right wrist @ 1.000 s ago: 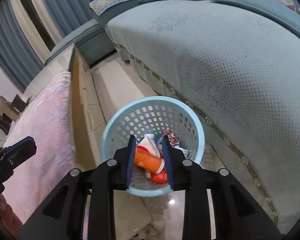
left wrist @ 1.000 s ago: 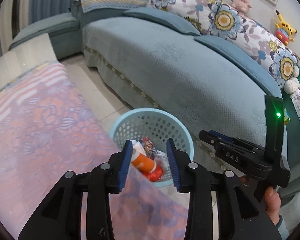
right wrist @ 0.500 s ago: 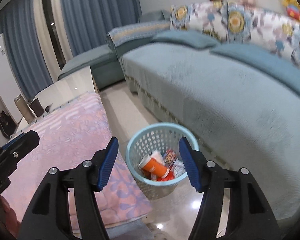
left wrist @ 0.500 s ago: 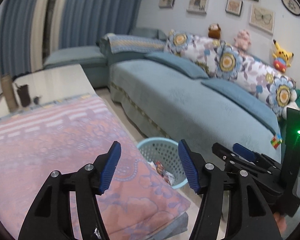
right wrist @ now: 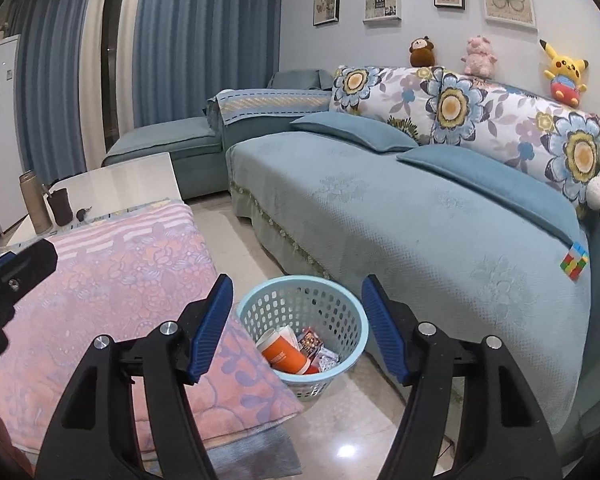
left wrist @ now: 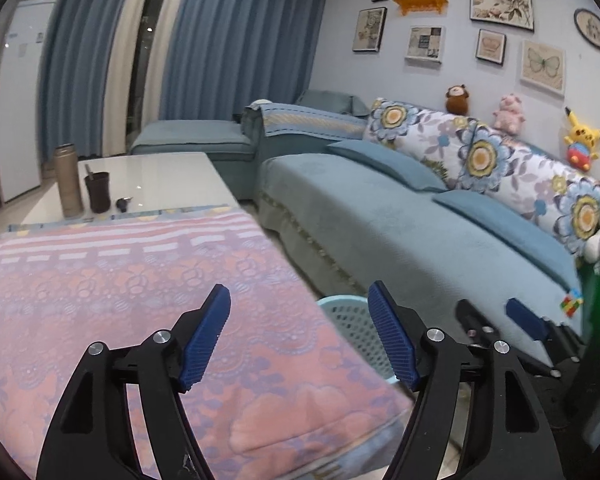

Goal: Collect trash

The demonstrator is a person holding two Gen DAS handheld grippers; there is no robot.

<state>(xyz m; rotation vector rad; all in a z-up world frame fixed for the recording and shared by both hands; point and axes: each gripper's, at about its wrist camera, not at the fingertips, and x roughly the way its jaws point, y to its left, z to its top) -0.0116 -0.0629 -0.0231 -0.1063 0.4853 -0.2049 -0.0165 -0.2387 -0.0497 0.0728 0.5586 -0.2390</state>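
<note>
2 grippers hang above a living room floor, both with nothing between their blue pads. At far left in the right wrist view, a tan bottle (right wrist: pixel 35 208) and a dark cup (right wrist: pixel 61 207) stand side by side on a white table (right wrist: pixel 124 184), with a small dark object just beside them. Nearer, a pink patterned cloth (right wrist: pixel 112 280) covers the table's front part. The left gripper (left wrist: pixel 300 336) hangs over that cloth's right edge, jaws spread wide and empty. Right of the cloth, on the tiled floor, stands a light blue basket (right wrist: pixel 342 300), between table and sofa. In it lie an orange cup (right wrist: pixel 282 354) on its side and a few wrappers (right wrist: pixel 316 350). The right gripper (right wrist: pixel 296 328) is above the basket, jaws likewise wide apart and holding nothing. Further right runs a blue sofa (right wrist: pixel 400 216) with flowered cushions, 3 plush toys along its back, and a coloured cube (right wrist: pixel 574 261) near its right end.
</note>
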